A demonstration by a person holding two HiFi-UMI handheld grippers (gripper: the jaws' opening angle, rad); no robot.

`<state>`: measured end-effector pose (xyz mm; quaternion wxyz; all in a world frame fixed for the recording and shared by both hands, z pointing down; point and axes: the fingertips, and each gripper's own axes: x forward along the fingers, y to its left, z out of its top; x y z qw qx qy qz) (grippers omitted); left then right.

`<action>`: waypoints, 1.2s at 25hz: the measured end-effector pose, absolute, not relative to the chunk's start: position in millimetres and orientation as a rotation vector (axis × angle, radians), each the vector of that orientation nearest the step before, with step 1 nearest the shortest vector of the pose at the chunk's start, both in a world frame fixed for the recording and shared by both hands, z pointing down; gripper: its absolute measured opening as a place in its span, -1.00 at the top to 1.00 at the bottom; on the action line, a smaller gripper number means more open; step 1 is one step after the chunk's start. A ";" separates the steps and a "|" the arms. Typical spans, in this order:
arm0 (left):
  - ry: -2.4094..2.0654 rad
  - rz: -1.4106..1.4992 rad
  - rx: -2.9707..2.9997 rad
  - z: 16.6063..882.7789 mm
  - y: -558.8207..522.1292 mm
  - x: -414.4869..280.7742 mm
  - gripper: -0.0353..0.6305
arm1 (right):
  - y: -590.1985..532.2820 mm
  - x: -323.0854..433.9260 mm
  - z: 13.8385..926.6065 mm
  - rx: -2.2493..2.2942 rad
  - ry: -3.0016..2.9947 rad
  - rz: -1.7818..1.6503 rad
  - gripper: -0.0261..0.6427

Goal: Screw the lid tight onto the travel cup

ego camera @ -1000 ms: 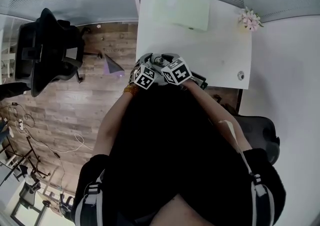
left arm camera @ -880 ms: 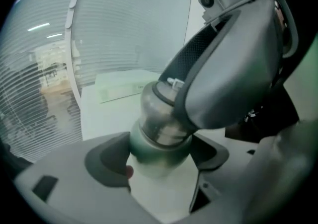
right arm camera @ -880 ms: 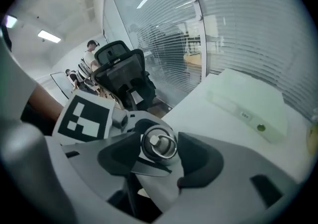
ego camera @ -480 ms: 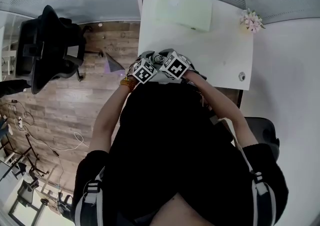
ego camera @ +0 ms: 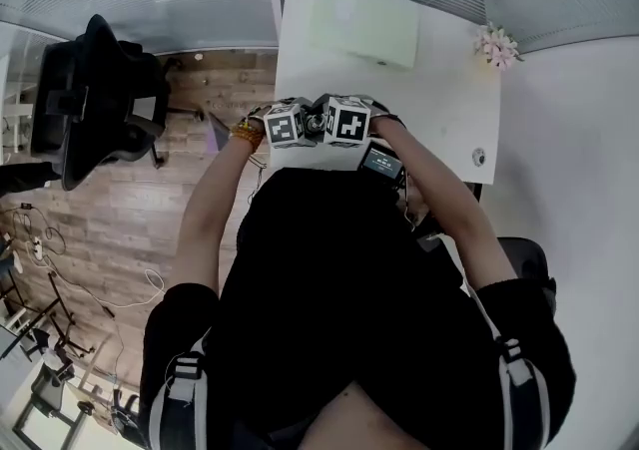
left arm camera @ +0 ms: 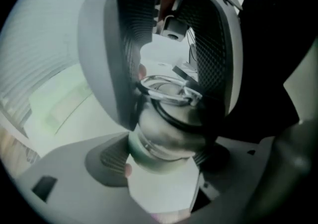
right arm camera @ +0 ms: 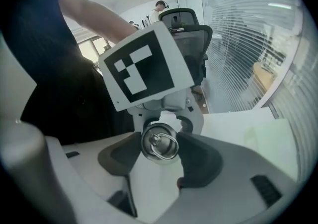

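Observation:
The steel travel cup is held at the white table's near edge, between the two marker cubes in the head view. My left gripper is shut on the cup's body below the lid. The lid, steel with a wire ring on top, sits on the cup. My right gripper is shut on it, a dark pad pressing each side. Its jaws have just been closing in a little around the lid. In the left gripper view the right gripper's grey jaws arch over the lid.
The white table holds a pale green mat at the far side, a small flower at the right corner and a small round object. A black office chair stands on the wood floor to the left. A screened device is under my right forearm.
Both hands have rolled and shifted slightly up the picture with the cup between them. The marker cubes now sit level side by side. The screened device has come into view.

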<state>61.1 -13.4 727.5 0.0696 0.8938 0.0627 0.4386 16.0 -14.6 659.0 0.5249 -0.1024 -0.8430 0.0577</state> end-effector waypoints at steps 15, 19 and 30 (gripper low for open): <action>-0.744 0.900 2.506 724.6 -23.0 50.1 -0.23 | -23.5 16.4 648.4 0.456 -2.235 0.508 0.14; -0.742 0.919 2.513 724.4 -22.5 50.4 -0.23 | -19.4 13.5 651.8 0.441 -2.173 0.433 0.19; -0.101 1.143 2.707 728.9 -9.5 54.7 -0.24 | -10.1 4.5 658.6 -0.140 -2.100 0.234 0.23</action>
